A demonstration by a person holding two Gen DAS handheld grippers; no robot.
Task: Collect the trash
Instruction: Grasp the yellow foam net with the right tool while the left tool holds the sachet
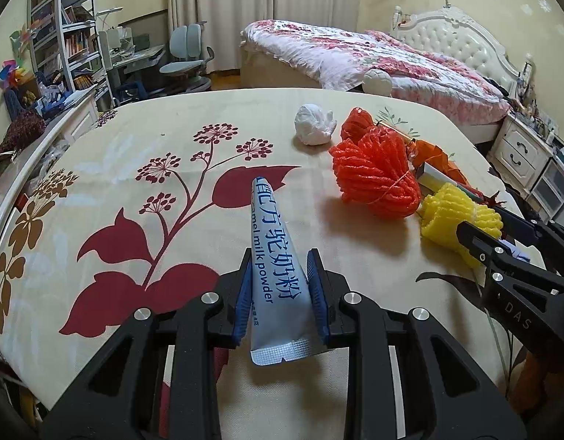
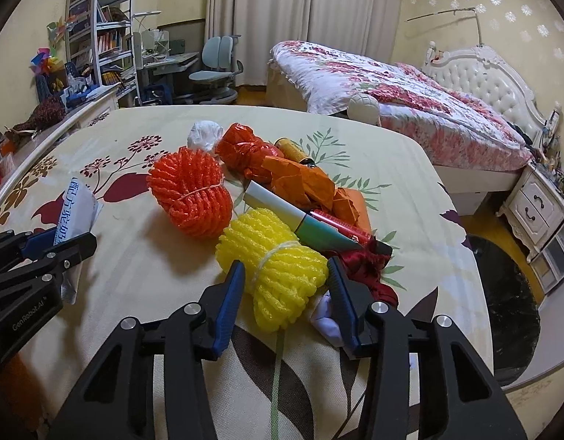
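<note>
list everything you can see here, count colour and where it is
milk powder sachet: 1, pale blue with blue print, clamped in the left gripper
foam net: 1, orange, mid table
foam net: 1, yellow, between the right gripper's jaws
paper wad: 1, white, far side of table
crumpled wrappers: several, orange-red, behind the nets
tube: 1, white and green, in the pile
tablecloth: 1, cream with red leaves, covering the table
bed: 1, floral pink, background
desk chair: 1, grey-blue, by the desk
bookshelf: 1, white, left wall
left gripper: black, blue pads
right gripper: black, blue pads
</note>
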